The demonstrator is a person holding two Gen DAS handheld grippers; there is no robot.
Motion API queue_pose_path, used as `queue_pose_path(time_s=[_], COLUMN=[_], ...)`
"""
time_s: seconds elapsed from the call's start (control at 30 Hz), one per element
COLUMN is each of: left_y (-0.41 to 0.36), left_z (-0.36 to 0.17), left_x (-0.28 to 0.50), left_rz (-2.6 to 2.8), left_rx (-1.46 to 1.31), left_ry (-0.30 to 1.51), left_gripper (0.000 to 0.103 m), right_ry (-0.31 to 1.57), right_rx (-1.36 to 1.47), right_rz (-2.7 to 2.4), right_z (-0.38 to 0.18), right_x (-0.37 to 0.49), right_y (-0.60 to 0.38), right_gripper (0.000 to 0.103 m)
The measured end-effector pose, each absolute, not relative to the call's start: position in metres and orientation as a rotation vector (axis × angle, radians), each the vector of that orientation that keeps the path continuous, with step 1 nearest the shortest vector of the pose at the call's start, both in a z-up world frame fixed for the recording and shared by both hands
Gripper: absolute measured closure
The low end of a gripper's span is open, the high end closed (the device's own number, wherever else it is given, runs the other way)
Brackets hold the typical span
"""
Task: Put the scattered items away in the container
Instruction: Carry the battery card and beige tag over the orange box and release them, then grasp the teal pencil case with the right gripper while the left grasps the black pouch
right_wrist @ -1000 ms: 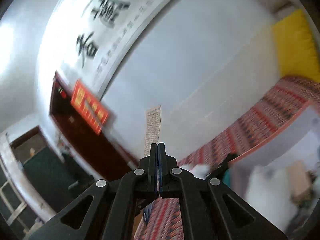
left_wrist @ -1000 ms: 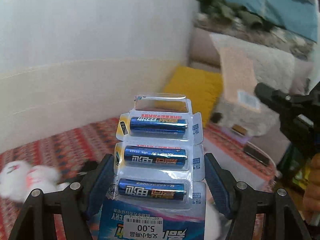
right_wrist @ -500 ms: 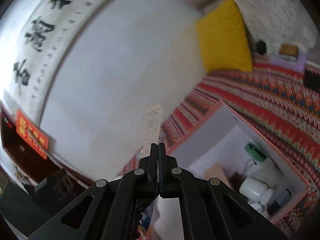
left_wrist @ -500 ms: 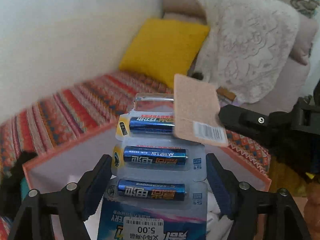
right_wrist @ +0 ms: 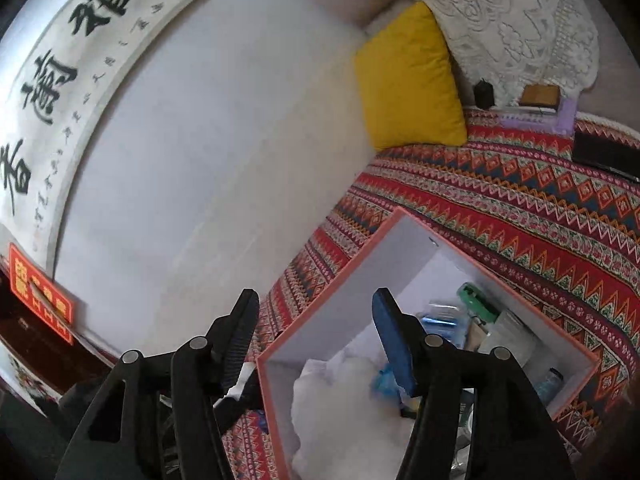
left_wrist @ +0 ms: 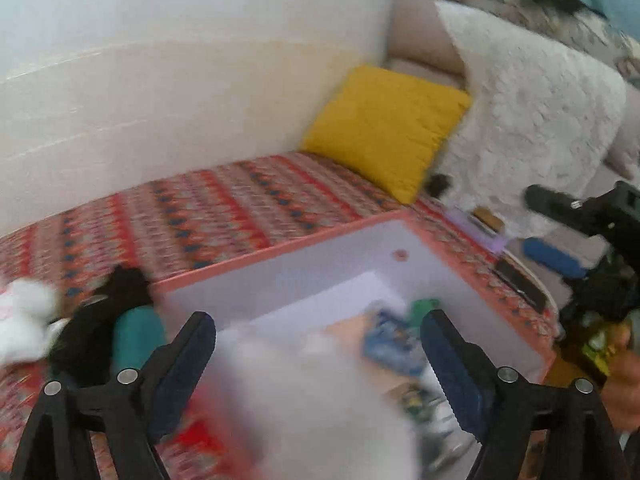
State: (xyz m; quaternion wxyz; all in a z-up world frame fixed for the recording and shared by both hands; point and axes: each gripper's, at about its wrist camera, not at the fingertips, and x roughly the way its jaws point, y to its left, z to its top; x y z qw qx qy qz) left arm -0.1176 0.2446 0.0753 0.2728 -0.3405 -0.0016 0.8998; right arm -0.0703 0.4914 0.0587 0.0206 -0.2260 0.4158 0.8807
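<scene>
Left gripper [left_wrist: 318, 356]: tilted down over box [left_wrist: 472, 264], just opened, empty; battery pack [left_wrist: 394, 342], blurred, apparently inside; right gripper [right_wrist: 316, 332]: likewise angled, just opened, empty.

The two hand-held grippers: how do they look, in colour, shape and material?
Both look alike. The left hand-held gripper and the right hand-held gripper have matte black angular plastic frames with triangular cut-outs and round silver bolts. Each has two long fingers with dark blue ribbed pads.

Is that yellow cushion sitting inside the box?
No. In the right wrist view the yellow cushion leans against the wall on the patterned cover, well apart from the orange-rimmed box.
</scene>
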Motion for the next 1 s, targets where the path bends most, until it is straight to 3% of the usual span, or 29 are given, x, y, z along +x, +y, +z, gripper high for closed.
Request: queue_pose_path(time_s=[0.3, 0.57, 0.73, 0.83, 0.9, 1.0], left_y=[0.069, 0.046, 0.068, 0.08, 0.085, 0.08], left_z=[0.015, -0.033, -0.037, -0.033, -0.035, -0.039], left_x=[-0.118, -0.132, -0.17, -0.192, -0.207, -0.23], left_rz=[2.589, 2.62, 2.605, 2.579, 2.529, 2.507], left_rx=[-1.117, -1.152, -1.077, -1.006, -0.974, -0.957], left_ry=[-0.213, -0.121, 0.006, 0.147, 0.241, 0.29], left_gripper=[0.013, 0.013, 0.013, 0.016, 0.016, 0.016], right_ry=[1.174, 1.035, 0.719, 0.336, 0.3, 0.243], right_rx=[-0.882, -1.277, -1.45, -1.491, -1.462, -1.422], right_rz=[2.998, 3.092, 3.01, 2.901, 2.855, 2.827], right_z=[0.069, 0.028, -0.015, -0.048, -0.058, -0.062], right_x=[-0.106, -0.159, -0.189, -0.209, -0.219, -0.227], right_y=[0.369, 0.24, 0.182, 0.149, 0.152, 0.159], right_gripper=[0.029, 0.027, 0.024, 0.023, 0.017, 0.017])
